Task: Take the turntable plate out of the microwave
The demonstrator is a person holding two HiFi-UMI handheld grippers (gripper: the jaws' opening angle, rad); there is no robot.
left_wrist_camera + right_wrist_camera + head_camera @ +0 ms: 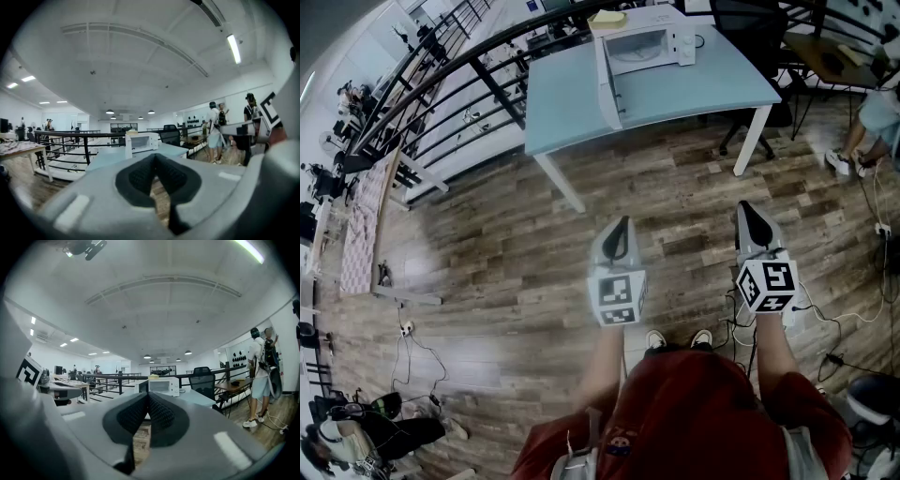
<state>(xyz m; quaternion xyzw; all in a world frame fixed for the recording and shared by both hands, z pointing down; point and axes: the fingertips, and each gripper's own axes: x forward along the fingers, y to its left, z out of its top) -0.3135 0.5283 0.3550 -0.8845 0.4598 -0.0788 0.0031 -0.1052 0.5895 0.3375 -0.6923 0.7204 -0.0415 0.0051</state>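
A white microwave (649, 45) stands at the far side of a light blue table (675, 89), with its door (607, 92) swung open to the left. The turntable plate inside is too small to make out. My left gripper (619, 227) and right gripper (754, 212) are held side by side over the wooden floor, well short of the table, and both are shut and empty. The left gripper view shows the microwave (142, 142) far ahead, beyond the closed jaws of that gripper (154, 158). In the right gripper view the microwave (161, 385) also stands beyond the shut gripper (148, 395).
A yellow object (607, 19) lies on top of the microwave. A black office chair (748, 26) stands behind the table, and a black railing (441, 89) runs along its left. A person (874, 117) is at the right, and cables (853, 314) lie on the floor.
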